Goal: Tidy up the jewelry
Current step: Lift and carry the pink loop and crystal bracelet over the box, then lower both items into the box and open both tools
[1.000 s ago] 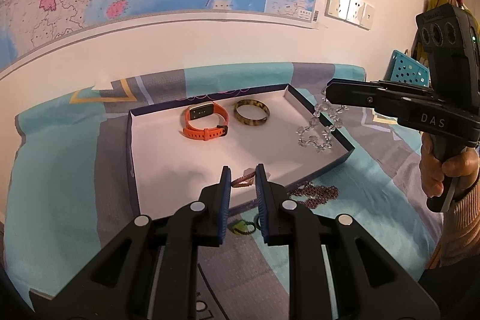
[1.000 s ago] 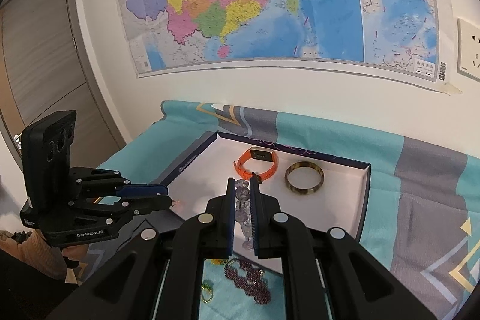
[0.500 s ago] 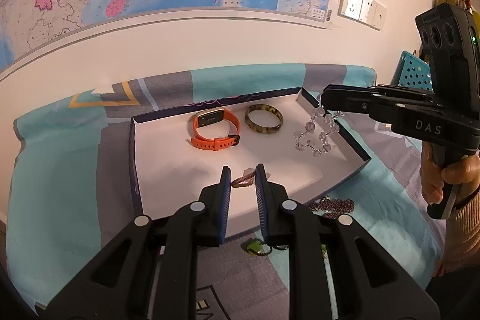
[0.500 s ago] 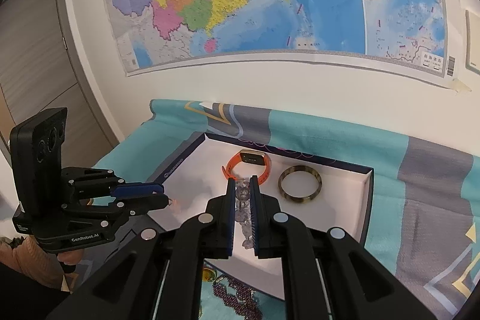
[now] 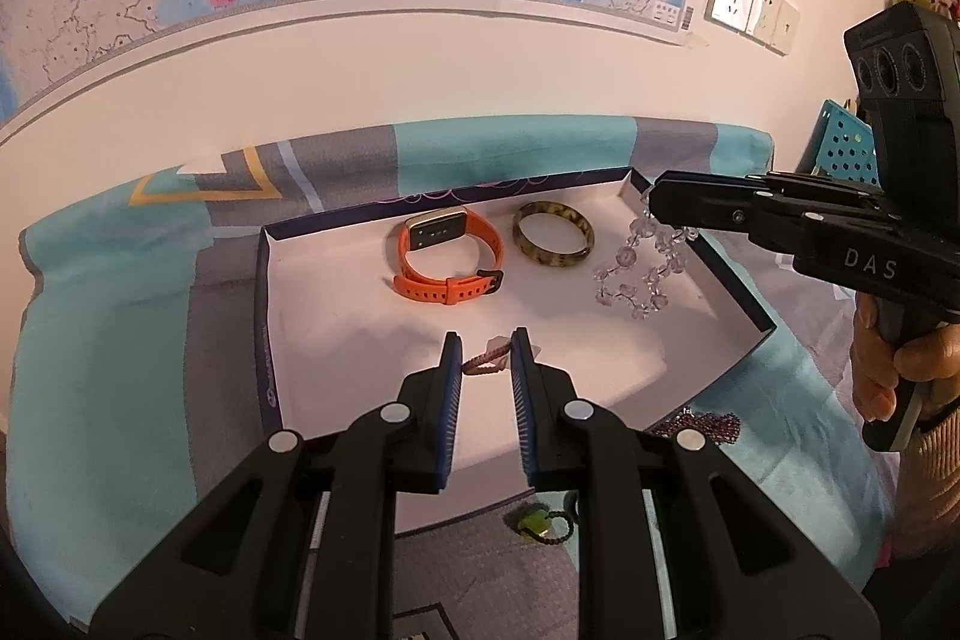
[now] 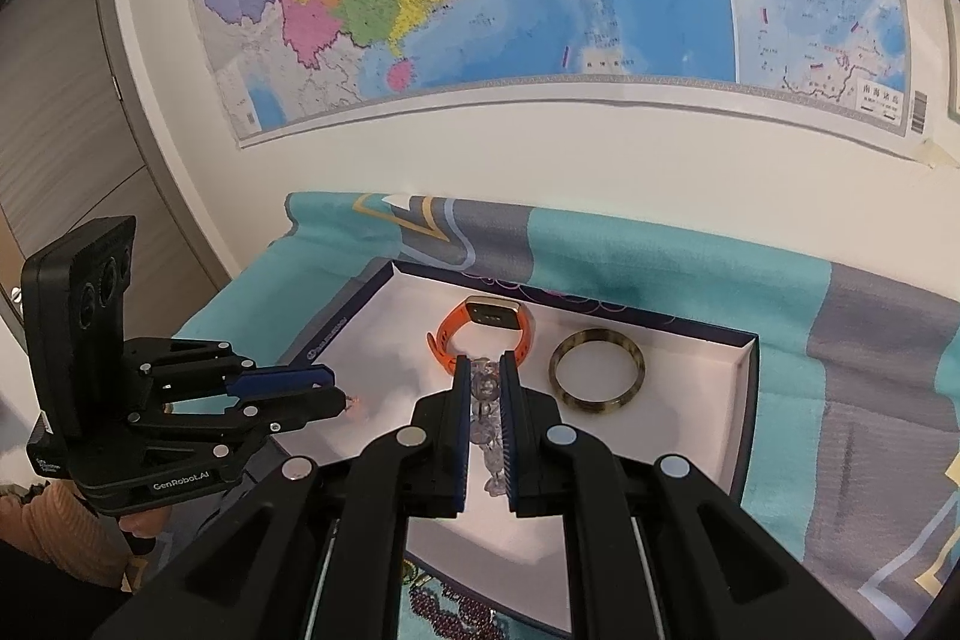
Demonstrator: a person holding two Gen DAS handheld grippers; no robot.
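A shallow white tray with a dark rim (image 5: 264, 340) (image 6: 747, 400) lies on the teal and grey cloth. In it lie an orange watch band (image 5: 450, 256) (image 6: 480, 325) and a mottled bangle (image 5: 552, 233) (image 6: 597, 370). My left gripper (image 5: 486, 361) is shut on a small pink cord bracelet (image 5: 483, 363) over the tray's front part; it shows from the side in the right wrist view (image 6: 345, 400). My right gripper (image 6: 483, 382) is shut on a clear crystal bead bracelet (image 5: 639, 274) (image 6: 489, 412), which hangs over the tray's right side.
A dark purple bead bracelet (image 5: 702, 424) (image 6: 444, 610) and a green-stone bracelet (image 5: 540, 523) lie on the cloth in front of the tray. A wall map and sockets (image 5: 753, 4) are behind. A teal perforated basket (image 5: 840, 148) stands far right; a door (image 6: 60, 100) is at the left.
Both grippers have moved forward over the tray. The crystal bracelet has swung in from the tray's right rim and hangs lower over the tray floor. Both stay shut on their bracelets.
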